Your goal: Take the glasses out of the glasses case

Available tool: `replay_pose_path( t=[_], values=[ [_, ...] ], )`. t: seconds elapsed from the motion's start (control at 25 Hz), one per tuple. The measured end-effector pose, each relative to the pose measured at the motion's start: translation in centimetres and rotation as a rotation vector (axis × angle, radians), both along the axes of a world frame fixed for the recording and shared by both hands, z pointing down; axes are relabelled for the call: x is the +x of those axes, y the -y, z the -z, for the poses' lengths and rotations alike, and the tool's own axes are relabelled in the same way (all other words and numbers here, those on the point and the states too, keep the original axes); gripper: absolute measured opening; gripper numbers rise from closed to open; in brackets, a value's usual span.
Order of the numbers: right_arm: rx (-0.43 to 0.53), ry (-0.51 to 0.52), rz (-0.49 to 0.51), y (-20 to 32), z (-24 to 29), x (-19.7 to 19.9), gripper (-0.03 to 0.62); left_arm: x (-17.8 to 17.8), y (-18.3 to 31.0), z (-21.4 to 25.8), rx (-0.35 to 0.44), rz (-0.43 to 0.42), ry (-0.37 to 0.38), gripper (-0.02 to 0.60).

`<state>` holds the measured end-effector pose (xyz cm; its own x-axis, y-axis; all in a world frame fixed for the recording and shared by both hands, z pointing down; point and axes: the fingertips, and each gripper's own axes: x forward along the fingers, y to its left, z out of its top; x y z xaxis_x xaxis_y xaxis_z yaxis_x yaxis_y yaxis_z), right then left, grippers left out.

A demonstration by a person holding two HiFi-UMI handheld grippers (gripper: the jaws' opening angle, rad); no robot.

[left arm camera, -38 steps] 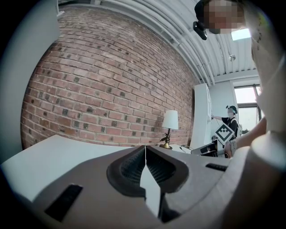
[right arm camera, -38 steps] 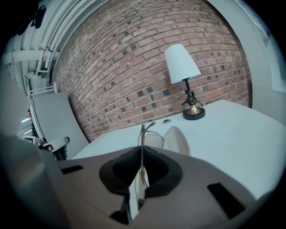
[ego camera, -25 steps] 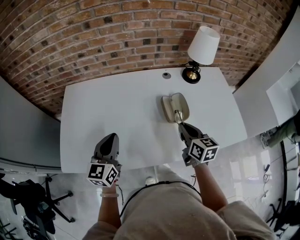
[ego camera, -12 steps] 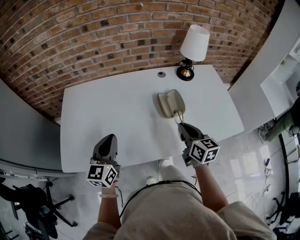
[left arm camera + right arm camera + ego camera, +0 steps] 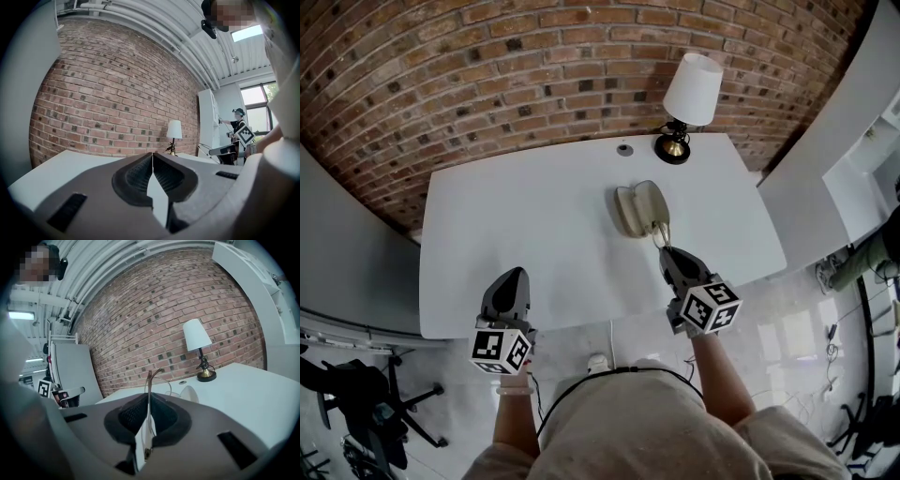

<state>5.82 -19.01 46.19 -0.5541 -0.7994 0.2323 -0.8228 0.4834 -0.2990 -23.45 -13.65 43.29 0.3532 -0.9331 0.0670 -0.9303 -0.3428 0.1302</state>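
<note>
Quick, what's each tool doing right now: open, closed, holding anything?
Left tool: closed, empty.
Right tool: closed on the thin gold metal-framed glasses.

A white-shaded lamp (image 5: 691, 89) stands at the white table's (image 5: 534, 234) far edge, by the brick wall (image 5: 487, 75).

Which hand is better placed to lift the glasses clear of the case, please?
Right: the right tongs are shut on the glasses beside the open case; the left tongs are shut, empty, far from it.
</note>
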Motion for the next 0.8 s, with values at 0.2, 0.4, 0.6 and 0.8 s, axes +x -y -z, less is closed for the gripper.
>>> replay_pose_path(
  t=[0.2,0.4,0.6,0.8],
  values=[
    [0.025,-0.016,0.034,-0.2,0.6,0.8,0.019,0.7,-0.6,0.4,-0.001,0.039,0.000,0.008],
    [0.026,-0.013,0.061,-0.8,0.8,1.9,0.019,2.0,-1.7,0.6,-0.002,0.068,0.005,0.008],
    [0.041,0.010,0.077,-1.7,1.2,3.2,0.019,3.0,-3.0,1.2,0.026,0.106,0.030,0.008],
    [0.038,0.016,0.093,-2.8,1.0,4.1,0.019,3.6,-4.2,1.6,0.032,0.128,0.038,0.008]
  ],
)
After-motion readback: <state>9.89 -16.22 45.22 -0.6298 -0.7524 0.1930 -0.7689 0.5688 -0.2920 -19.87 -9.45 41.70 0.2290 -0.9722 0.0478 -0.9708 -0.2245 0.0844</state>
